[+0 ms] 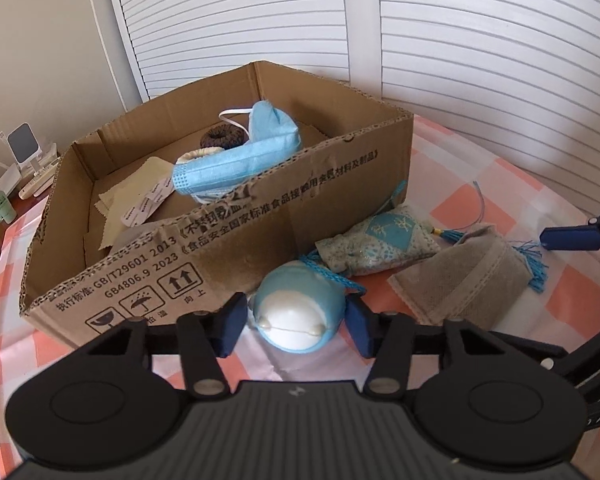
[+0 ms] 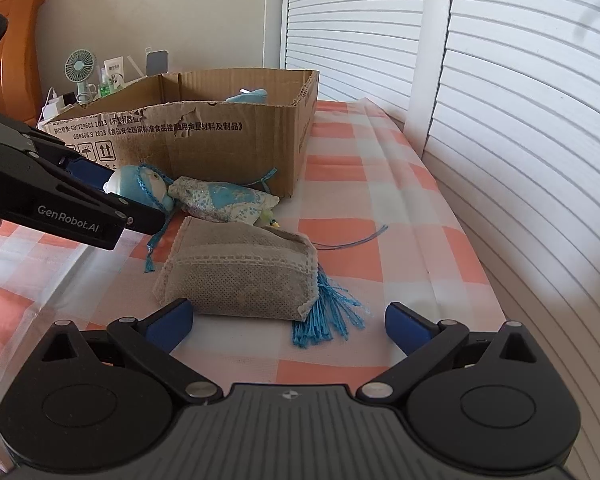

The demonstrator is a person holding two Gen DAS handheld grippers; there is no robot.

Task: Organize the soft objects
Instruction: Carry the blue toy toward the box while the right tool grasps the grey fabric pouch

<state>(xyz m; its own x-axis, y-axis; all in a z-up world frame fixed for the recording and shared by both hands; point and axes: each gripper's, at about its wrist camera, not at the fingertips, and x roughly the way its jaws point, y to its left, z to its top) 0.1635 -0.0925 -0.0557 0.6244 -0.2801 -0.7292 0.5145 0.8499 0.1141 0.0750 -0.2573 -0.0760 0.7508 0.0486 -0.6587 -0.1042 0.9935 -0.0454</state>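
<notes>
A round blue and white soft toy (image 1: 298, 312) lies on the checked cloth just in front of the cardboard box (image 1: 260, 220). My left gripper (image 1: 296, 320) is shut on it, a blue pad against each side. The right wrist view shows the same toy (image 2: 134, 184) at the left gripper's fingers (image 2: 88, 172). To the toy's right lie a patterned blue sachet (image 1: 380, 248) and a grey fabric pouch (image 2: 240, 276) with a blue tassel (image 2: 324, 316). My right gripper (image 2: 288, 324) stands open just short of the pouch. Inside the box are a blue face mask (image 1: 236, 160) and a dark hair tie (image 1: 222, 138).
White louvred shutters (image 2: 500, 120) run along the far and right sides of the table. A small fan (image 2: 80, 68), bottles and a phone stand sit on a desk beyond the box at the left. Bare checked cloth (image 2: 400, 220) stretches right of the pouch.
</notes>
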